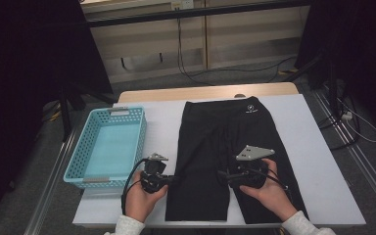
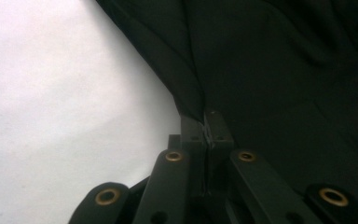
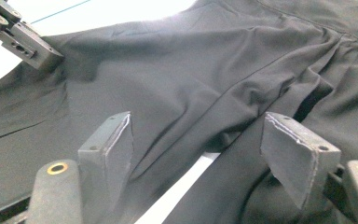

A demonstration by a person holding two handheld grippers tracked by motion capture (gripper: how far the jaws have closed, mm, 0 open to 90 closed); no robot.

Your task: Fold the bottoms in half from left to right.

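A pair of black shorts [image 1: 225,132] lies flat on the white table [image 1: 318,161], waistband at the far side and legs toward me. My left gripper [image 1: 172,178] is at the outer edge of the left leg. In the left gripper view its jaws are shut on that hem edge [image 2: 193,100], and the gripper [image 2: 207,122] pinches the fabric. My right gripper [image 1: 223,175] hovers over the inner side of the right leg near the crotch. In the right gripper view the gripper [image 3: 198,122] stands open above the shorts [image 3: 177,70], nothing between its pads. The left gripper [image 3: 46,53] shows there at the far cloth edge.
A light blue plastic basket [image 1: 78,161] stands empty at the table's left side, close to my left hand. Bare white table [image 2: 51,93] lies left of the shorts. Cables and dark stands sit on the floor beyond the table's far edge.
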